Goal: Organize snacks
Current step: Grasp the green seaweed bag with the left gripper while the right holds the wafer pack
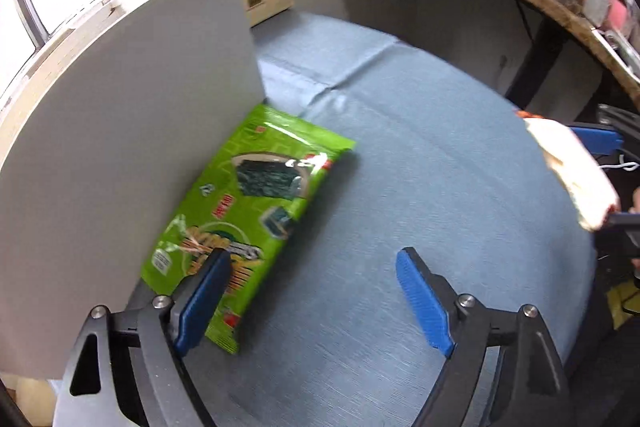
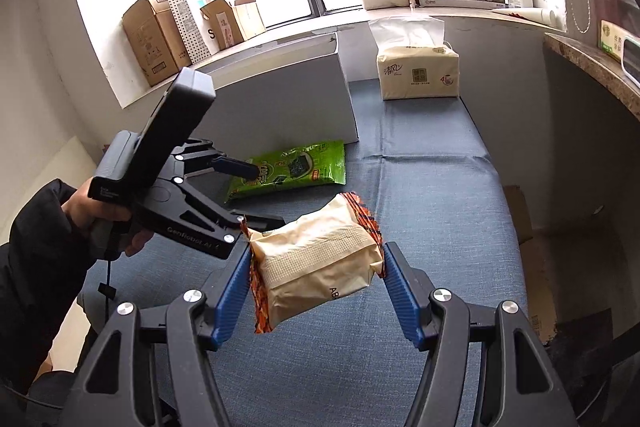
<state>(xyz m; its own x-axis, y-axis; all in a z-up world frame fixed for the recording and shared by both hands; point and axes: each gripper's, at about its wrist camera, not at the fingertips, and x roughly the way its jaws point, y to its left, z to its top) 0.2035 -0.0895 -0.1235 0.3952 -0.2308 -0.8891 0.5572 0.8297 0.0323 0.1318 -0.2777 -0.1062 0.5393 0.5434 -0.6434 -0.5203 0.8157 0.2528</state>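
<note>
- On the blue cloth desk (image 1: 400, 187), beside the grey upright board (image 1: 140, 107), lies the flat green seaweed snack packet (image 1: 256, 203).
- Left gripper (image 1: 312, 291) points steeply down, fingers apart, one finger over the packet; it could slide away under the finger.
- Right gripper (image 2: 316, 267) holds its fingers clamped on the beige crinkled snack bag (image 2: 316, 259).

Tissue pack (image 2: 418, 73) beside grey board (image 2: 280, 99) on blue cloth (image 2: 440, 187)

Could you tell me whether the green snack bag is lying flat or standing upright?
Lying flat: the green snack bag rests face-up on the blue cloth, beside the white box.
</note>
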